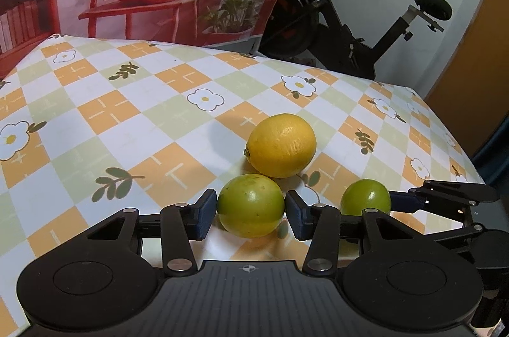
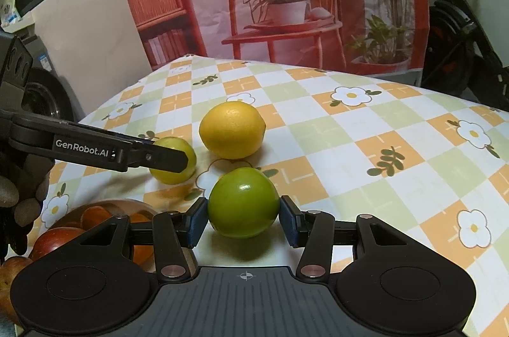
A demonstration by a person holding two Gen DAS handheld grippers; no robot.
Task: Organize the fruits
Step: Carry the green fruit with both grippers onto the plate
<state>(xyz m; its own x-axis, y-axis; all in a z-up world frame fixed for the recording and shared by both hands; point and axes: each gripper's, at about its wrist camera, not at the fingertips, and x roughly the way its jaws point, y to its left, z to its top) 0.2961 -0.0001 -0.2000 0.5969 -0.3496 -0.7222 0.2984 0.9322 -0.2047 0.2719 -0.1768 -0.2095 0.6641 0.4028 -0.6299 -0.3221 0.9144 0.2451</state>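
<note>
Three fruits lie on the checked tablecloth (image 1: 127, 114). In the left wrist view a yellow-green fruit (image 1: 251, 205) sits between the pads of my left gripper (image 1: 251, 213), which is shut on it; a yellow lemon (image 1: 281, 144) lies just behind. My right gripper (image 1: 397, 200) holds a greener fruit (image 1: 366, 197) at the right. In the right wrist view my right gripper (image 2: 244, 217) is shut on that green fruit (image 2: 243, 202). The lemon (image 2: 232, 130) is behind it, and my left gripper (image 2: 178, 160) is around the yellow-green fruit (image 2: 173, 175).
A wooden bowl (image 2: 108, 206) with orange and red fruits stands at the near left table edge in the right wrist view. An exercise bike (image 1: 350, 19) stands beyond the table's far right. A printed backdrop (image 2: 286, 3) hangs behind.
</note>
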